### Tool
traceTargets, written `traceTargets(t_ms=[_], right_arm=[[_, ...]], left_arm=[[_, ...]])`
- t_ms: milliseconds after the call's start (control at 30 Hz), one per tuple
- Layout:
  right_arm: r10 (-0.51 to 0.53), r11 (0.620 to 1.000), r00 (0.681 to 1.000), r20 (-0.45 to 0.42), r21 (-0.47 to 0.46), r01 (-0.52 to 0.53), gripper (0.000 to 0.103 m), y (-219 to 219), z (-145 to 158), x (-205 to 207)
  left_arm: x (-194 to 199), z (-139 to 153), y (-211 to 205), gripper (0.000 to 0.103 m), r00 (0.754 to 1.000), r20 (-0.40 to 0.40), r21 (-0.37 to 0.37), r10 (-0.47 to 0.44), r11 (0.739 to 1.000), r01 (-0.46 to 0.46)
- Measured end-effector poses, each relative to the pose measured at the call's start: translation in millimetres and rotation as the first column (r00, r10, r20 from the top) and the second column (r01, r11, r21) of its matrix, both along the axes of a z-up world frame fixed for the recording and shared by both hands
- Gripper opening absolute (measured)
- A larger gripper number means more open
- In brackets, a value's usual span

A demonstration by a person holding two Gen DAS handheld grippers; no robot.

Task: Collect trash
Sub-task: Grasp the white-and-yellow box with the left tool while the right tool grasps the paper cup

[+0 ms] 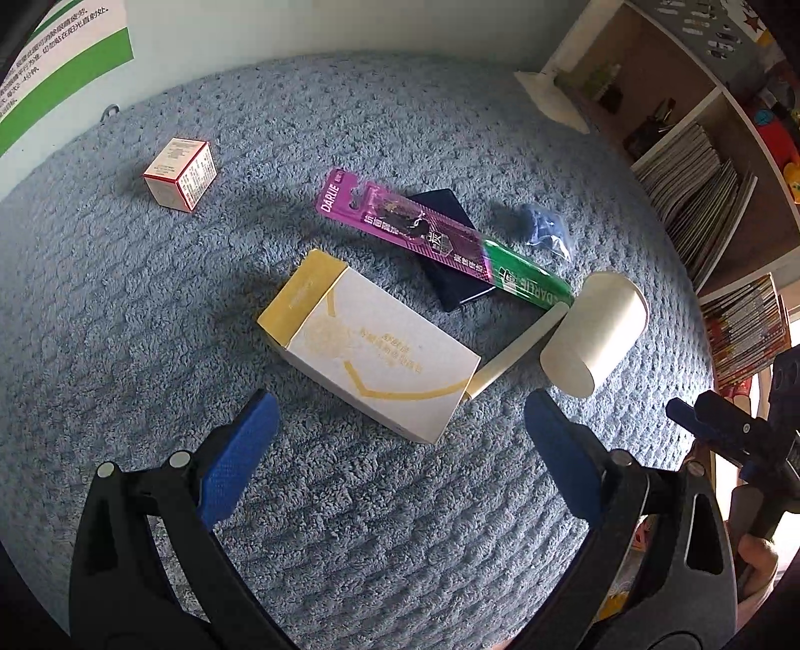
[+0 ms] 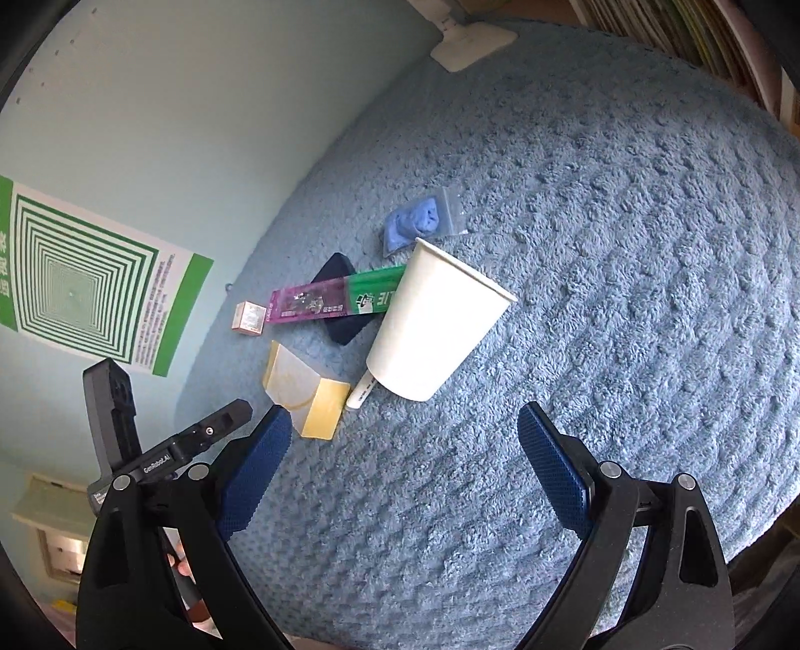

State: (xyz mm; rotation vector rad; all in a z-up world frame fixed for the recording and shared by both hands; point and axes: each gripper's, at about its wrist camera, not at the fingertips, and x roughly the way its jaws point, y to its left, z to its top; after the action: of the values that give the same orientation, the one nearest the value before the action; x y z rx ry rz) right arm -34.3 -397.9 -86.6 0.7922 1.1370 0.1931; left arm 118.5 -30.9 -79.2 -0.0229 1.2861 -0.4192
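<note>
Trash lies scattered on a blue fluffy rug (image 1: 350, 525). A white and yellow carton (image 1: 370, 350) lies just ahead of my left gripper (image 1: 400, 425), which is open and empty. Beyond it, a purple and green toothbrush pack (image 1: 440, 235) rests across a dark flat box (image 1: 450, 250). A white paper cup (image 1: 595, 335) lies on its side at the right, a white tube (image 1: 520, 350) beside it. A small red-edged box (image 1: 181, 173) sits far left. My right gripper (image 2: 400, 450) is open, empty, close before the paper cup (image 2: 435, 325).
A clear bag with blue cloth (image 2: 417, 225) lies beyond the cup. A bookshelf with stacked magazines (image 1: 700, 190) borders the rug on the right. A white stand base (image 2: 472, 42) sits at the rug's far edge. The wall carries a green striped poster (image 2: 85, 280).
</note>
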Motion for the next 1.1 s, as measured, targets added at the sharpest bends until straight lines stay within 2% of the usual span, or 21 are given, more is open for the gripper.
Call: traceTargets(t_ms=[267,467,667,1000,1100], right_arm=[[0.046,0.998,0.999,-0.027,0.040,-0.045,0.091,4,-18,39],[0.043,0.995,0.998,-0.054,0.093,-0.038,0.091,3,-35,60],[0.051,0.994,0.995,-0.086,0.104,-0.042,0.091,4,-53,80],[0.000,0.997,0.988,-0.153,0.077,0.012,0.091,4,-77,112],[0.006,0.999,0.987,-0.158,0.044,0.001,0.091,11,-78,122]], left_arm=[[15,-15,-3,0.096,0.996,-0.049,0.007,0.077,0.997,-0.077],[27,-32,-5,0.096,0.988,-0.087,0.013,0.129,0.992,-0.128],[40,-46,-11,0.096,0.980,-0.126,0.031,0.154,0.988,-0.151],[60,-69,-10,0.096,0.963,-0.163,0.064,0.213,0.977,-0.206],[63,-75,-5,0.091,0.959,-0.169,0.065,0.229,0.973,-0.221]])
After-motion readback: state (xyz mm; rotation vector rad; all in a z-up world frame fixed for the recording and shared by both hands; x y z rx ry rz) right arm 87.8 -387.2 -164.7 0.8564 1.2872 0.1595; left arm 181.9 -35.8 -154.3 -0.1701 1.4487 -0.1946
